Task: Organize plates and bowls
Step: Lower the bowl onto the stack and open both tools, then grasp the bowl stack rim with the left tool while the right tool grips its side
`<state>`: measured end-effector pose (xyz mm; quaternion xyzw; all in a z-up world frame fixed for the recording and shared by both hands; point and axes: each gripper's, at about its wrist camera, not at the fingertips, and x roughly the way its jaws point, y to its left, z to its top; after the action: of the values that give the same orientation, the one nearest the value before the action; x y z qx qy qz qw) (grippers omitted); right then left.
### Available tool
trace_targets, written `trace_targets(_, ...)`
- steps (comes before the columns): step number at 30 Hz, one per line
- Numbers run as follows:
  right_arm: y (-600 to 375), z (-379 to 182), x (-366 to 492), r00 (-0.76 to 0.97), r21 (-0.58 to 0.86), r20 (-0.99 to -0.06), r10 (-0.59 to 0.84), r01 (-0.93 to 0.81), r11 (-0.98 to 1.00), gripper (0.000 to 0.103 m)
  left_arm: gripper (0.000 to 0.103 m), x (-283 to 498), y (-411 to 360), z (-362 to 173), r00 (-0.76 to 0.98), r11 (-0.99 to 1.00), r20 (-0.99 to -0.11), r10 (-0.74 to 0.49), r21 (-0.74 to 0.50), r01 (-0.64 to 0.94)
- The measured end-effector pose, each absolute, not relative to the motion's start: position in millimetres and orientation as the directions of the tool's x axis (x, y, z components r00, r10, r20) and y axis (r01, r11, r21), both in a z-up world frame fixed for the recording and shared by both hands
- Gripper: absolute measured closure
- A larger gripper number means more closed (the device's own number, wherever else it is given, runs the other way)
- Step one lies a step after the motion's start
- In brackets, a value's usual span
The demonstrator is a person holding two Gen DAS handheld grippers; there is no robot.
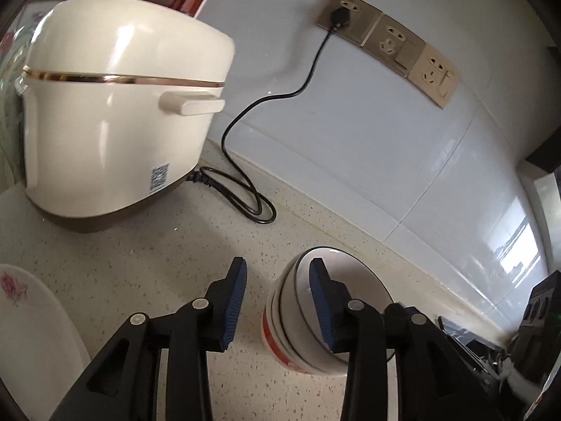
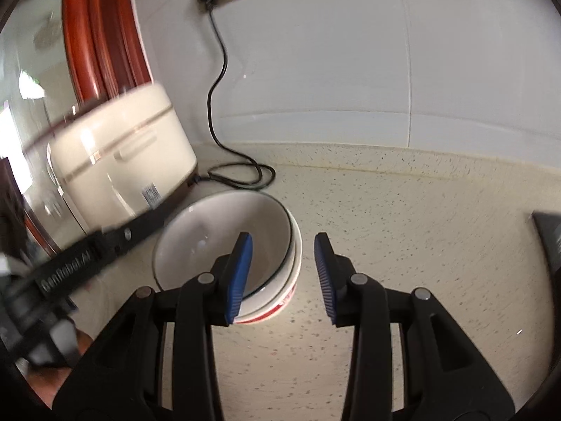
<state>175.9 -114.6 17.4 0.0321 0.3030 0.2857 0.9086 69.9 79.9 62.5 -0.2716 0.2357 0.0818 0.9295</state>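
Note:
A stack of white bowls (image 1: 298,319) with a red band on the lowest one stands on the speckled counter (image 1: 140,266). My left gripper (image 1: 277,301) is open, with its right finger over the top bowl's inside and its left finger outside the stack's left wall. In the right wrist view the same stack (image 2: 217,245) sits lower left of centre. My right gripper (image 2: 284,277) is open, with its left finger over the bowl's right rim and its right finger over bare counter. The left gripper's arm (image 2: 91,256) crosses in blurred from the left. A white plate (image 1: 31,333) with a pink flower lies at the left edge.
A cream rice cooker (image 1: 119,112) stands at the back left, its black cord (image 1: 245,189) looped on the counter and plugged into a wall socket (image 1: 340,17). The tiled wall (image 1: 385,133) runs behind. A dark appliance (image 1: 540,315) sits at the right edge.

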Motion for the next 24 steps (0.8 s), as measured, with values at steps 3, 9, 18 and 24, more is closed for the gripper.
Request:
trace_targets(3, -120.0, 18.7, 178.5, 0.643, 0.27, -0.527, 0.555, -0.492, 0.827, 0.058, 0.078, 70.1, 71.5, 59.9, 0.862, 0.86, -0.506, 0.019, -0.431, -0.272)
trace_targets(9, -112.3, 12.5, 179.6, 0.594, 0.291, -0.563, 0.575, -0.509, 0.81, 0.052, 0.076, 78.8, 64.7, 53.8, 0.85, 0.858, -0.525, -0.034, -0.451, -0.245)
trace_targets(18, -117.1, 11.0, 179.1, 0.605, 0.291, -0.584, 0.541, -0.466, 0.835, 0.04, 0.037, 87.4, 63.5, 58.6, 0.81, 0.87, -0.584, -0.043, -0.421, -0.258)
trace_targets(24, -114.2, 8.3, 178.1, 0.606, 0.271, -0.601, 0.521, -0.459, 0.846, 0.033, 0.036, 91.5, 71.1, 46.5, 0.775, 0.869, -0.625, -0.091, -0.431, -0.245)
